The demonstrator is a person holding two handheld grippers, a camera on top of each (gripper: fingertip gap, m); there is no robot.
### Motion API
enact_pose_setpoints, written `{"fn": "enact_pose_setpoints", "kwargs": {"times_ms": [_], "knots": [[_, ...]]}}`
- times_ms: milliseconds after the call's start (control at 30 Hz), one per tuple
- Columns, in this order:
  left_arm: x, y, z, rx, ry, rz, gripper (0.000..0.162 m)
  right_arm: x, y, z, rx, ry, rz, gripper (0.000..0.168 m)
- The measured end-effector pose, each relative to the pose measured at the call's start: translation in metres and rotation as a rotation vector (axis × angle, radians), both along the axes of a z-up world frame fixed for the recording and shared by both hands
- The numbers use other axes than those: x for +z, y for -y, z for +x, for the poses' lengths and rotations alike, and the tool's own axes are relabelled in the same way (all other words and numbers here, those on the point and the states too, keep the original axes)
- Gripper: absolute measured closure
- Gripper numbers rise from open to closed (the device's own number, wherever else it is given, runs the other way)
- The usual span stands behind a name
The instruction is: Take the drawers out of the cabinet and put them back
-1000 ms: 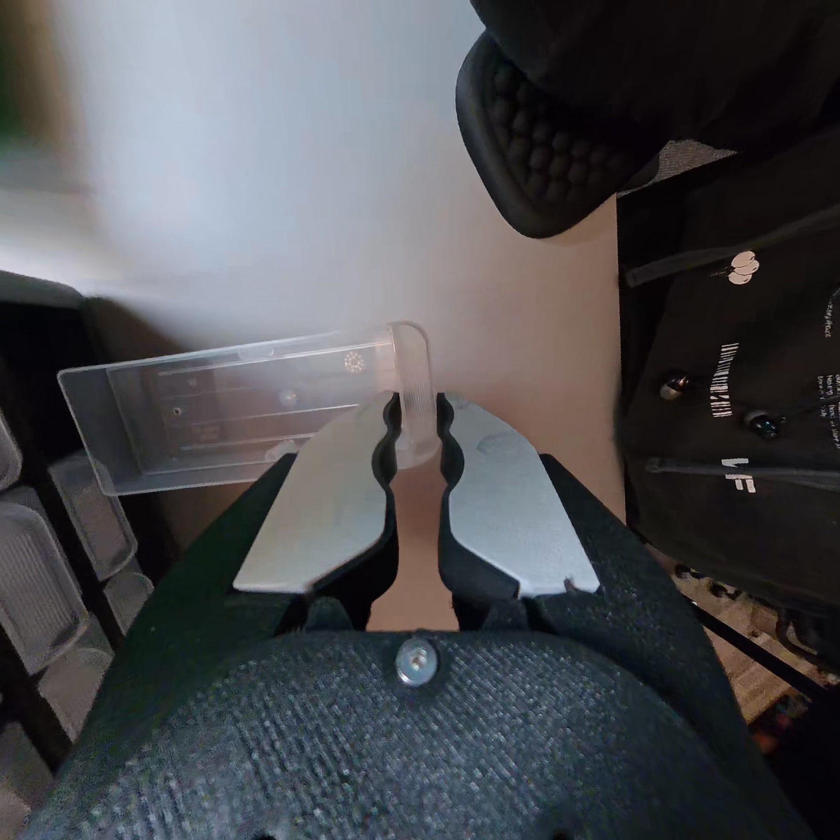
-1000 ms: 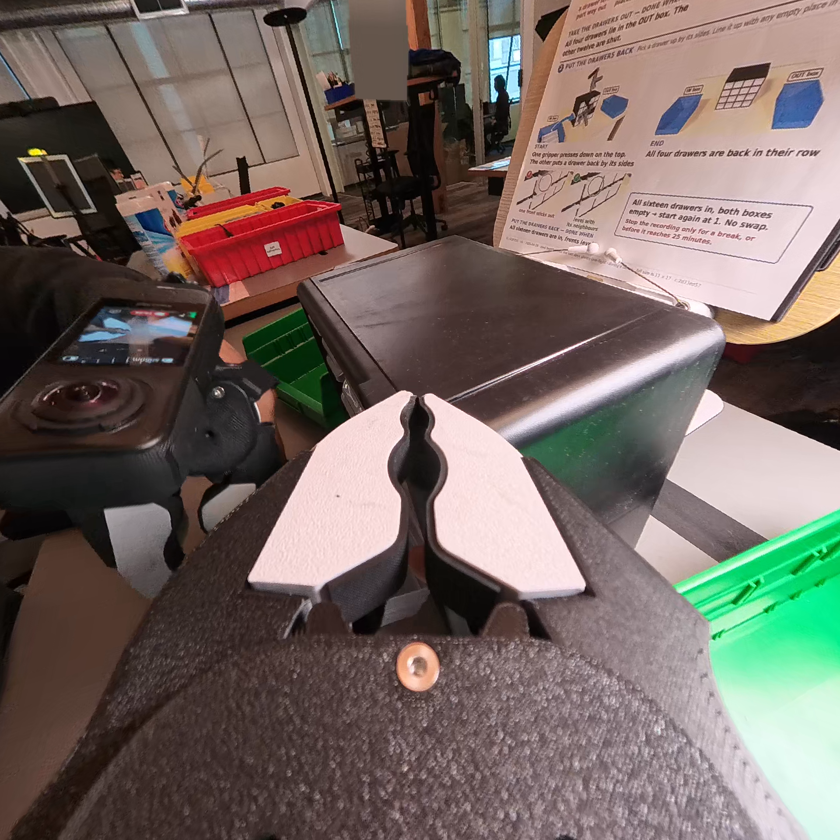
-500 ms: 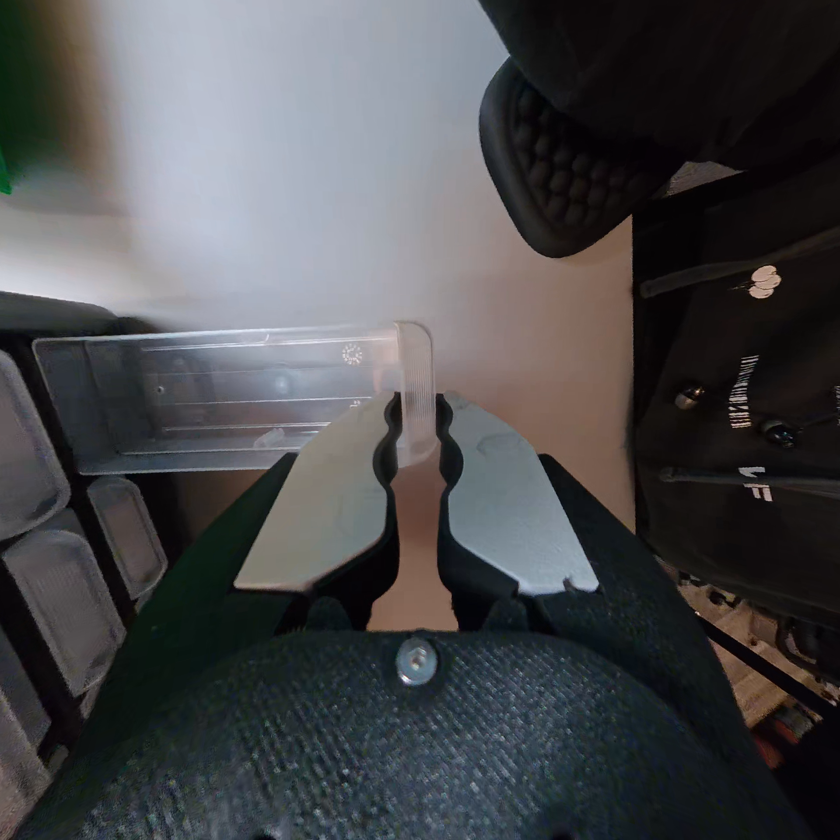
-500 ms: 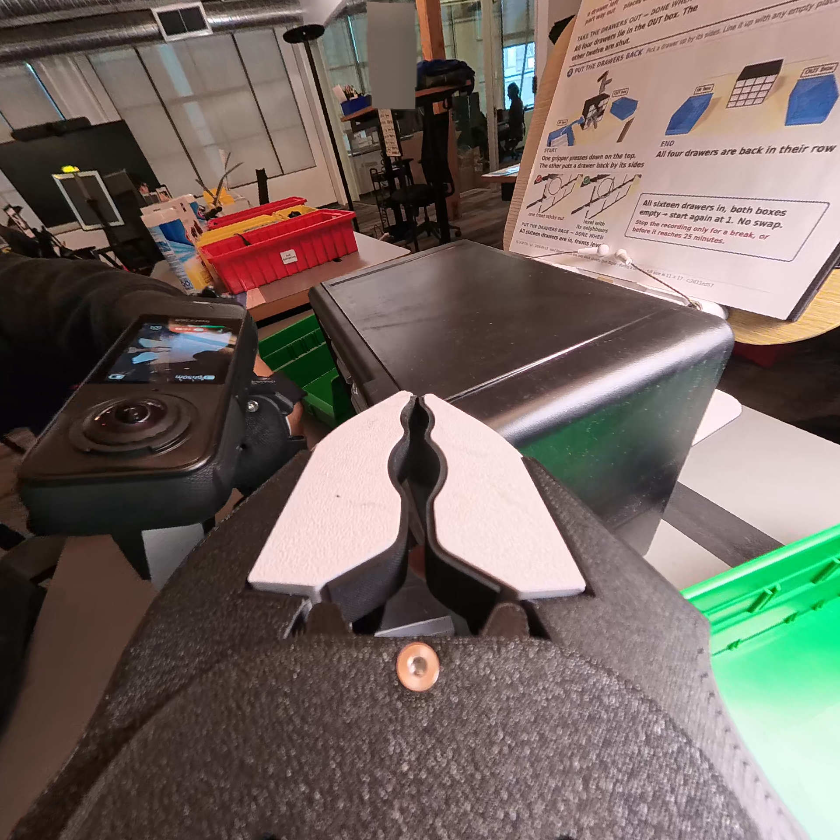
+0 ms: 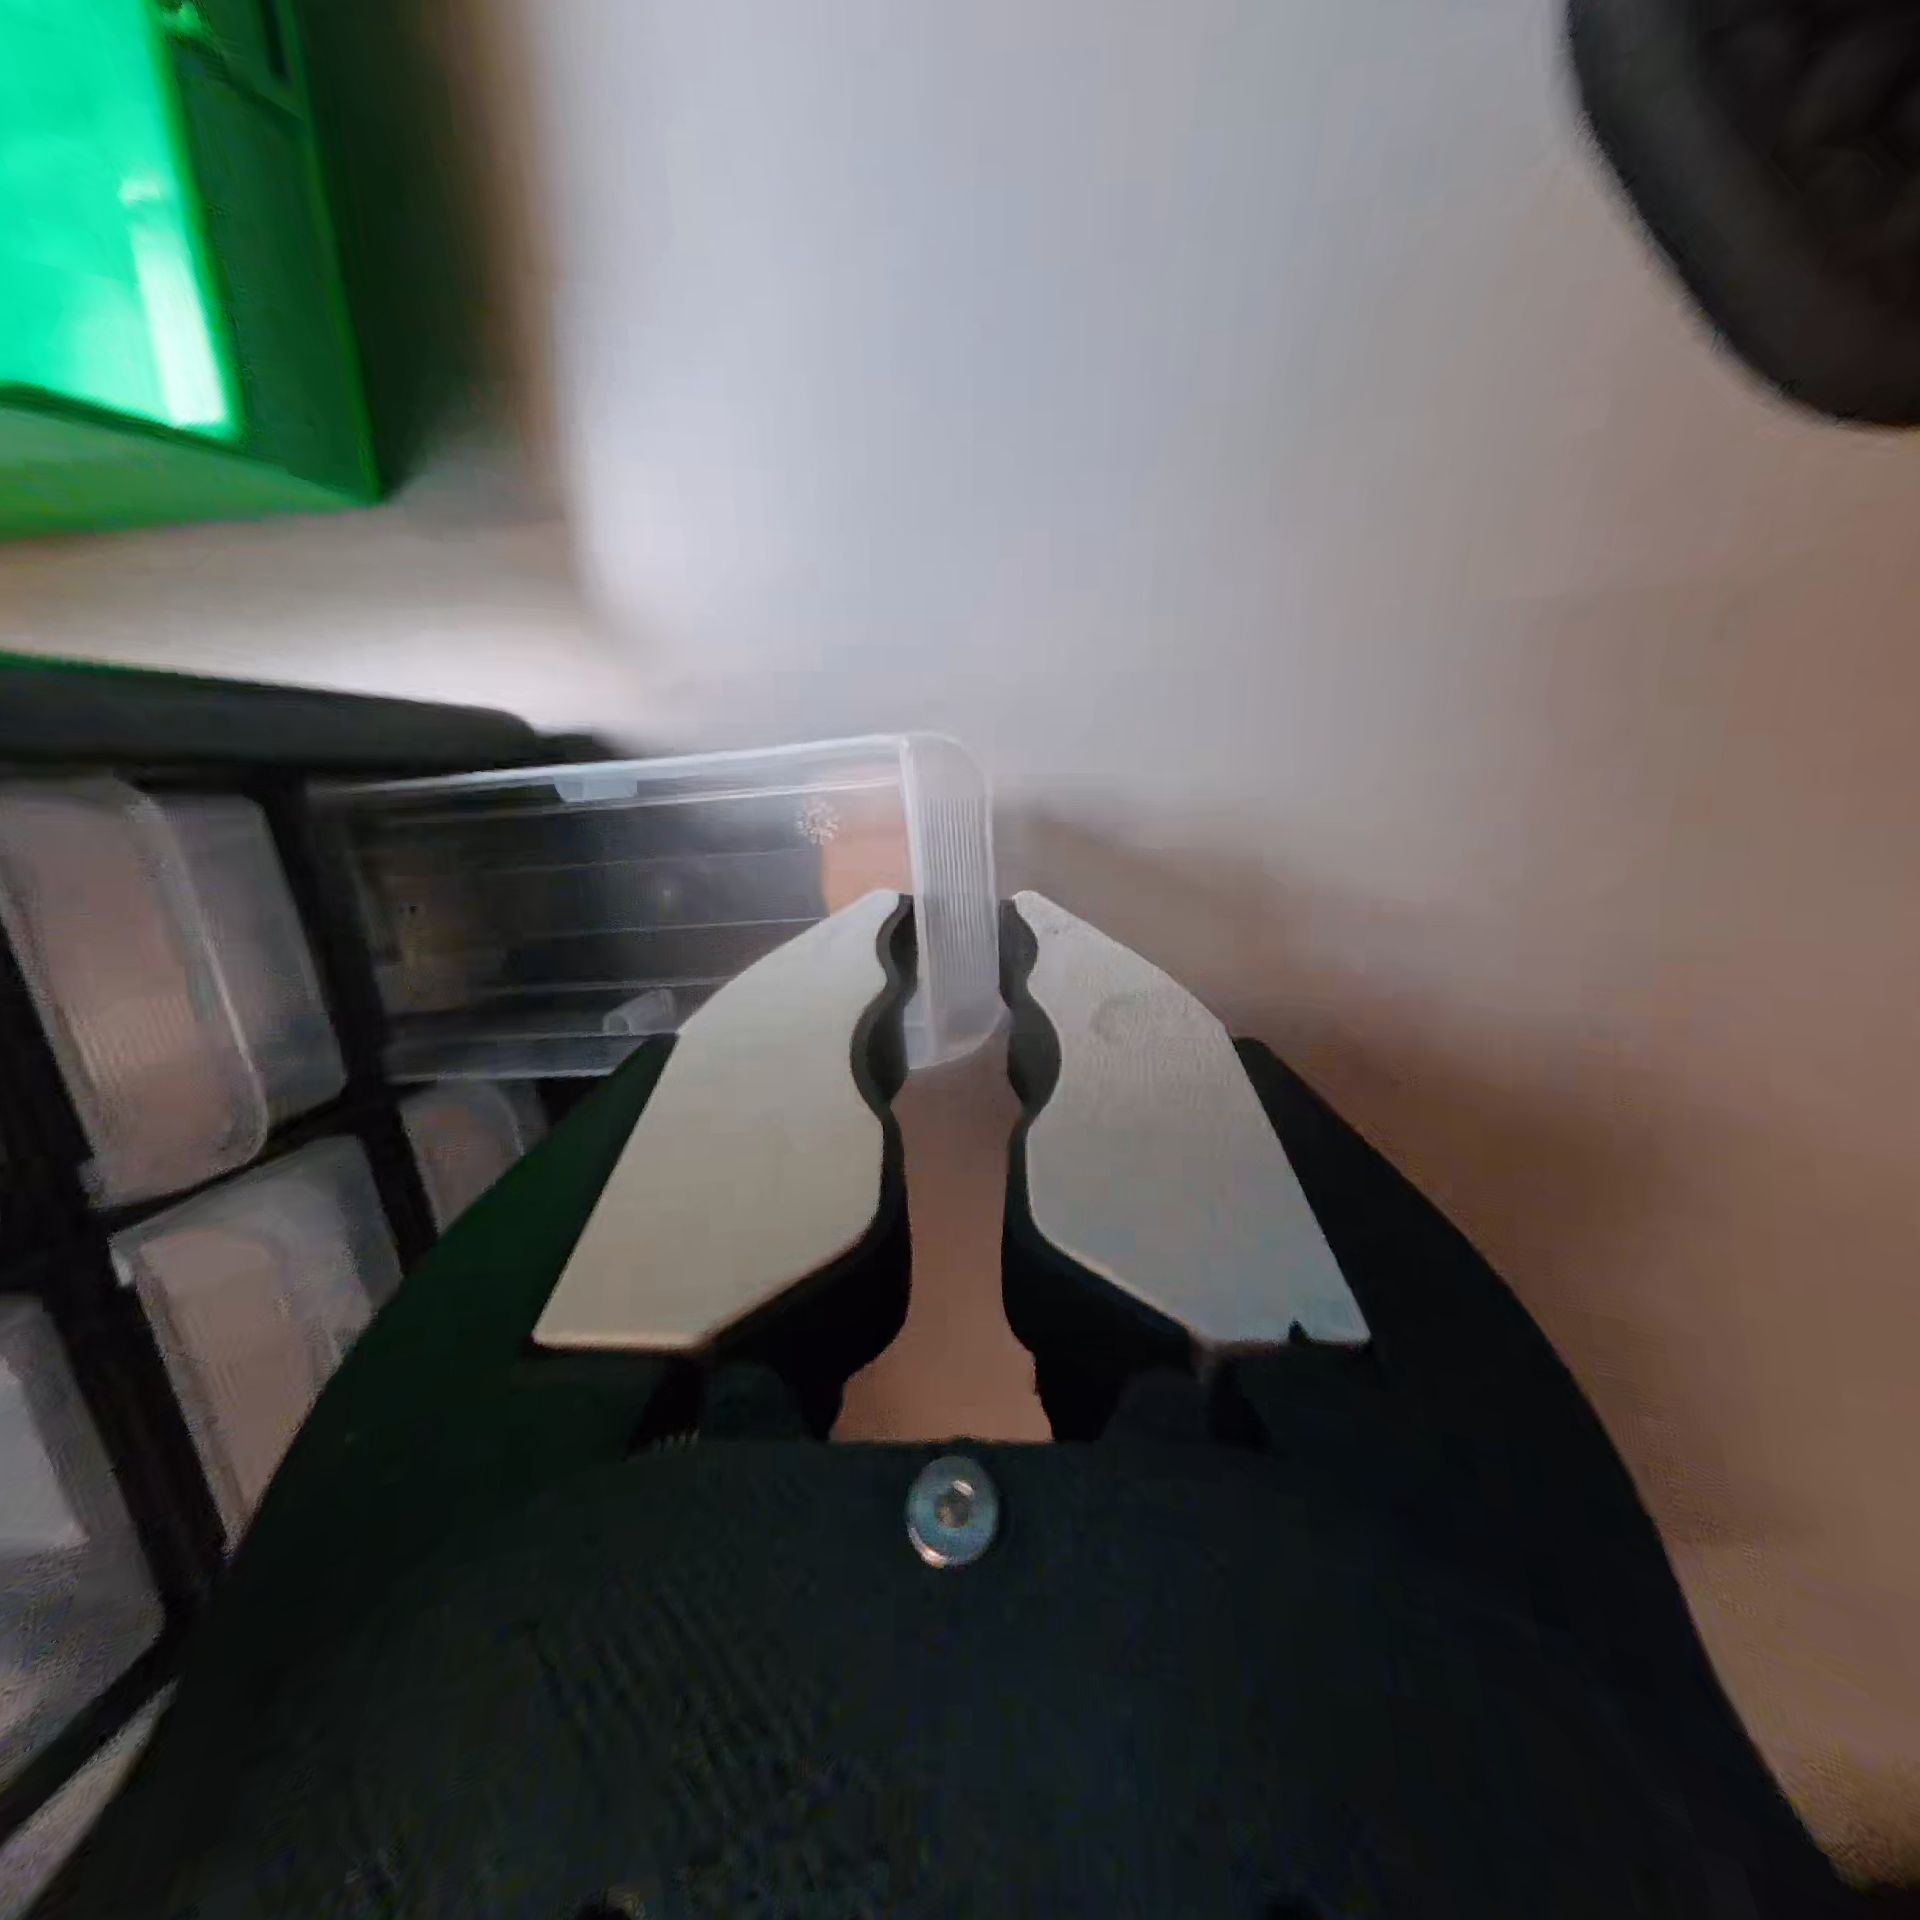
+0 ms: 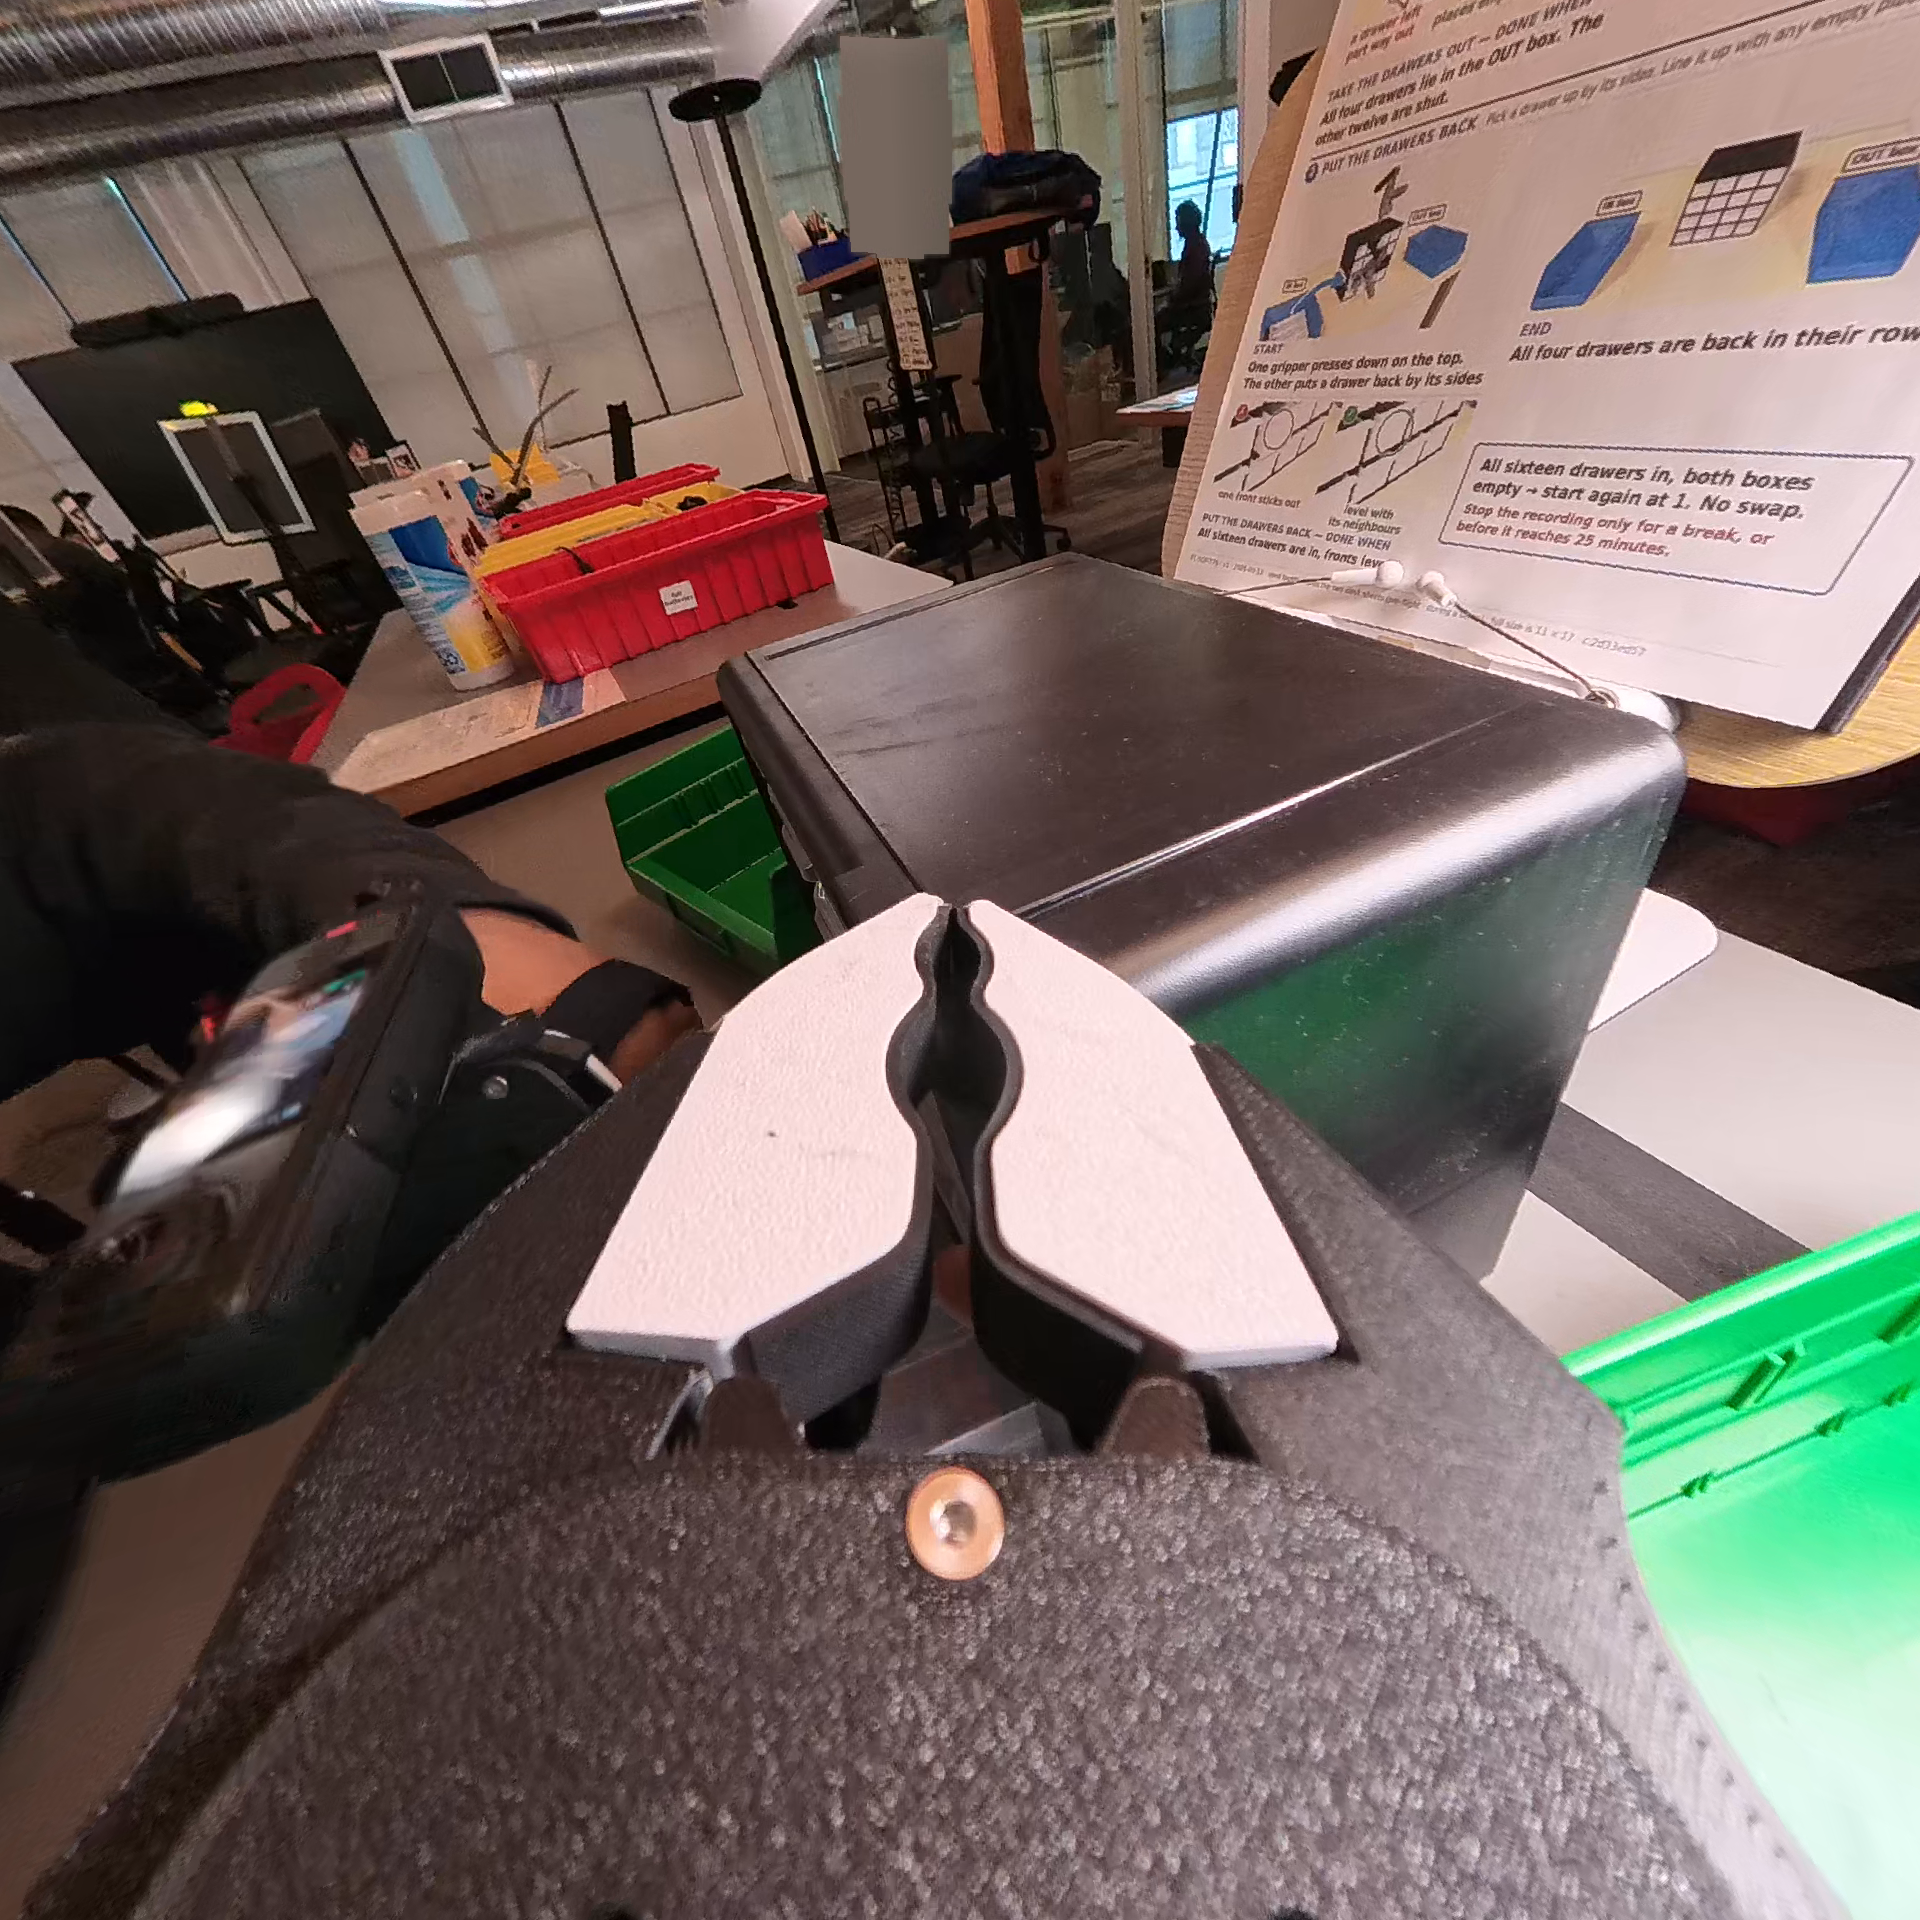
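In the left wrist view my left gripper [image 5: 954,914] is shut on the ribbed front tab of a clear plastic drawer [image 5: 623,914]. The drawer's far end sits in a slot of the black cabinet [image 5: 187,717], whose frosted drawer fronts [image 5: 177,997] fill the left side. In the right wrist view my right gripper [image 6: 951,914] is shut and empty, its tips at the front top edge of the black cabinet [image 6: 1195,748]. The left gripper's camera body [image 6: 229,1101] and the hand holding it show at the left.
A green bin [image 5: 156,260] lies past the cabinet in the left wrist view. In the right wrist view a green bin [image 6: 1787,1455] is at the right, another green bin [image 6: 707,852] behind the cabinet, an instruction board [image 6: 1610,343] at the back right, red trays [image 6: 665,582] on a far table.
The left gripper has carried the drawer to the left, levelled it, and its far end has entered a cabinet slot. The right gripper stayed shut at the cabinet's top edge.
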State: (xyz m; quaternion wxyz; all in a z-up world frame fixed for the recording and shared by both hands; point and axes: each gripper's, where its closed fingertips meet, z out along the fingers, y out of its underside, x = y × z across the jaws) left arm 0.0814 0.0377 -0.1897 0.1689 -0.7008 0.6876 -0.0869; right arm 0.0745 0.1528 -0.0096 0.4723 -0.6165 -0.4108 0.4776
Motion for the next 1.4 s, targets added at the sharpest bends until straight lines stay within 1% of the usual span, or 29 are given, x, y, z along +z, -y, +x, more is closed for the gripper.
{"fn": "enact_pose_setpoints", "kwargs": {"times_ms": [67,133,233,300,367,400,433,500,533,567,667,767,867,933,1033,1100,1167,1233,1300,1400], "knots": [[-0.007,-0.011,-0.005,0.025,0.019,0.081,0.147,0.000,0.000,0.000,0.001,-0.002,-0.001,0.168],[-0.006,-0.022,-0.002,0.087,0.099,0.129,0.147,0.000,0.000,0.000,0.003,-0.005,-0.004,0.168],[0.004,-0.056,-0.007,0.191,0.162,0.333,0.143,0.000,0.000,0.000,0.005,-0.007,-0.006,0.168],[0.008,-0.072,-0.011,0.256,0.196,0.427,0.135,0.000,0.000,0.000,0.001,-0.005,-0.004,0.168],[0.011,-0.079,-0.015,0.298,0.243,0.507,0.130,0.000,0.000,0.000,-0.003,-0.001,0.001,0.168],[0.013,-0.079,-0.015,0.318,0.276,0.541,0.131,0.000,0.000,0.000,-0.003,0.000,0.002,0.168],[0.016,-0.078,-0.016,0.336,0.315,0.578,0.136,0.000,0.000,0.000,-0.002,0.000,0.002,0.168],[0.023,-0.074,-0.017,0.344,0.389,0.682,0.155,0.000,0.000,0.000,0.002,-0.004,-0.002,0.168],[0.024,-0.072,-0.018,0.334,0.403,0.727,0.161,0.000,0.000,0.000,0.005,-0.007,-0.003,0.168],[0.021,-0.071,-0.018,0.326,0.401,0.760,0.161,0.000,0.000,0.000,0.007,-0.010,-0.006,0.168],[0.012,-0.073,-0.018,0.343,0.386,0.794,0.162,0.000,0.000,0.000,0.006,-0.013,-0.007,0.168],[0.009,-0.084,-0.019,0.390,0.396,0.799,0.162,0.000,0.000,0.000,0.000,-0.006,-0.002,0.168],[0.002,-0.097,-0.021,0.403,0.369,0.805,0.162,0.000,0.000,0.000,-0.001,-0.007,-0.002,0.168],[-0.004,-0.099,-0.019,0.408,0.363,0.786,0.161,0.000,-0.001,0.000,0.000,-0.011,-0.004,0.168],[-0.009,-0.100,-0.019,0.419,0.341,0.813,0.161,0.001,0.000,0.000,0.007,-0.018,-0.008,0.168],[-0.009,-0.098,-0.018,0.435,0.368,0.782,0.161,0.001,0.000,0.000,0.010,-0.021,-0.011,0.168],[0.002,-0.090,-0.016,0.435,0.436,0.738,0.161,0.000,0.000,0.000,0.008,-0.018,-0.009,0.168],[0.030,-0.079,-0.016,0.445,0.543,0.688,0.161,0.000,0.000,0.000,0.005,-0.014,-0.006,0.168],[0.071,-0.072,-0.025,0.466,0.659,0.677,0.161,0.000,-0.001,0.000,0.003,-0.012,-0.004,0.168],[0.143,-0.065,-0.062,0.519,0.821,0.754,0.160,0.000,-0.001,0.000,0.002,-0.011,-0.005,0.168]]}}
